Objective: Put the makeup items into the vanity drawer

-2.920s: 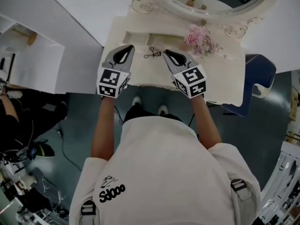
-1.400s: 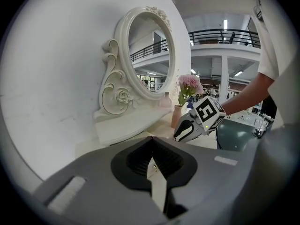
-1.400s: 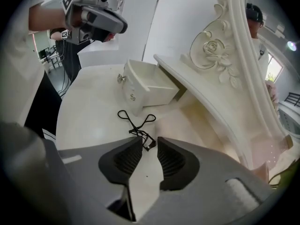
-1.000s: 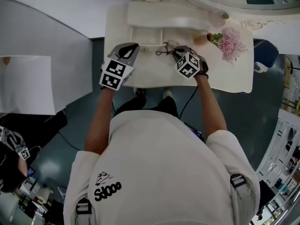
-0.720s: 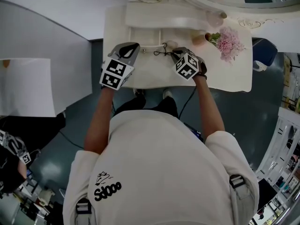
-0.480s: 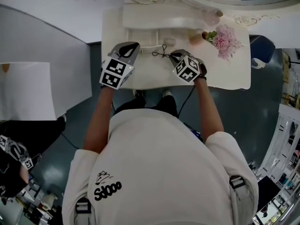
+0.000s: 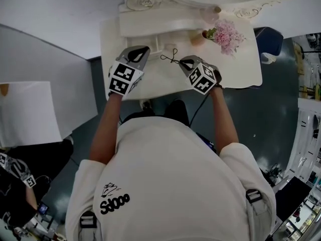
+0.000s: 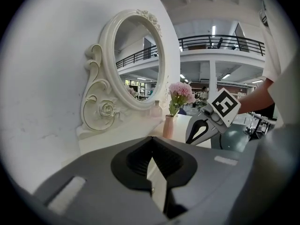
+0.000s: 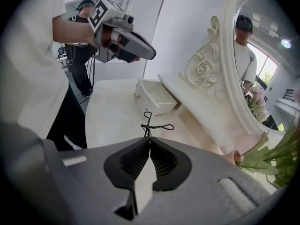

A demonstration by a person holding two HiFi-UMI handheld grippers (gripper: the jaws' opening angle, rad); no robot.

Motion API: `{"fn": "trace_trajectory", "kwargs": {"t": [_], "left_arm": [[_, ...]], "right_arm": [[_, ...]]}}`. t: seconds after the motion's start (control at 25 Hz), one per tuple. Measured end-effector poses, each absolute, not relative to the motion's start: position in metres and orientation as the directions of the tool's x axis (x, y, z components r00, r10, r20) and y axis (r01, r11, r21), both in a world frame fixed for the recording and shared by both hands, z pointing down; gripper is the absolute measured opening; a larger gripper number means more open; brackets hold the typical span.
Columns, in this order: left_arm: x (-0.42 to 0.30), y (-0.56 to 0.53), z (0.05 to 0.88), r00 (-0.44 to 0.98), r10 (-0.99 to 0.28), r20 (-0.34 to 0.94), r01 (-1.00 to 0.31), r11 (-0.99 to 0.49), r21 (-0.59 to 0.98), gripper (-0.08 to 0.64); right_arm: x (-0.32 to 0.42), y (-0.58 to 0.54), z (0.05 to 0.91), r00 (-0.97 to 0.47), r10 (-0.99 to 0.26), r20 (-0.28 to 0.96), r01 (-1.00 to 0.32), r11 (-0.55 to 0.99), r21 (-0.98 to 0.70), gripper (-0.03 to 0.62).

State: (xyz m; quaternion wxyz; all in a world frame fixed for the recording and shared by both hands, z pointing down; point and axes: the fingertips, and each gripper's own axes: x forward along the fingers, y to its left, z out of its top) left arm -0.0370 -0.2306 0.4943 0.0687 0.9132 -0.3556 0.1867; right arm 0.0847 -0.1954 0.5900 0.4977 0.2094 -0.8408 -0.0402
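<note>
Pickup done: my right gripper (image 9: 149, 138) has its fingers pinched shut on the eyelash curler (image 9: 149, 123), just above the tabletop (image 7: 241, 69) at mid-frame. The left gripper (image 8: 151, 137) is closed and empty. Next I carry the curler over the open drawer (image 9: 150, 108) and release.

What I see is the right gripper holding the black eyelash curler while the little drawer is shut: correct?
No: the drawer is open, as the right gripper view shows. The right gripper, jaws just closed further, does hold the eyelash curler.

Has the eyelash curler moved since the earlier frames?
Yes. The eyelash curler, earlier flat on the tabletop before the open drawer, now hangs from the right gripper's jaws, just closed on it, raised off the tabletop.
</note>
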Motion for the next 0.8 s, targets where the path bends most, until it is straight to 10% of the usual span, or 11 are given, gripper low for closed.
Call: {"fn": "trace_trajectory", "kwargs": {"t": [0.8], "left_arm": [[-0.098, -0.244, 0.486, 0.572, -0.731, 0.372, -0.793, -0.608, 0.024, 0.018]], "right_arm": [[0.028, -0.231, 0.546, -0.549, -0.465, 0.694, -0.496, 0.850, 0.177, 0.011]]}}
